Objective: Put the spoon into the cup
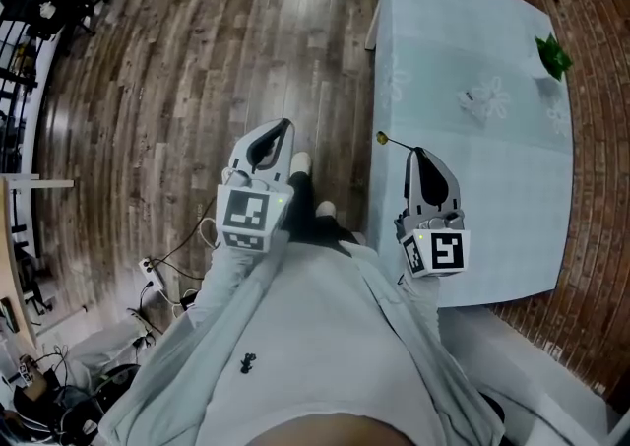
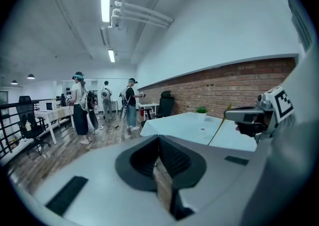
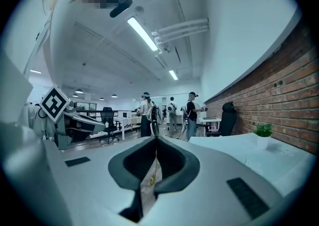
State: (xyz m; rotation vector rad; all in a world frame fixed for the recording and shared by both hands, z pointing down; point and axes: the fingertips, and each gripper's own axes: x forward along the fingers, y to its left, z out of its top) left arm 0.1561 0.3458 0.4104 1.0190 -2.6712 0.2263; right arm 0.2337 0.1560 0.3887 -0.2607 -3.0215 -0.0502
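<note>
In the head view my right gripper hangs over the near left edge of the pale blue table, shut on a thin gold spoon that sticks out to the left. The right gripper view shows the spoon's handle pinched between the closed jaws. A small clear cup stands farther back on the table, well apart from the spoon. My left gripper hovers over the wooden floor left of the table, shut and holding nothing. From the left gripper view, the spoon slants down from the right gripper.
A small green plant stands at the table's far right corner by the brick wall. Several people stand in the open office beyond, among desks and chairs. Cables lie on the floor at the lower left.
</note>
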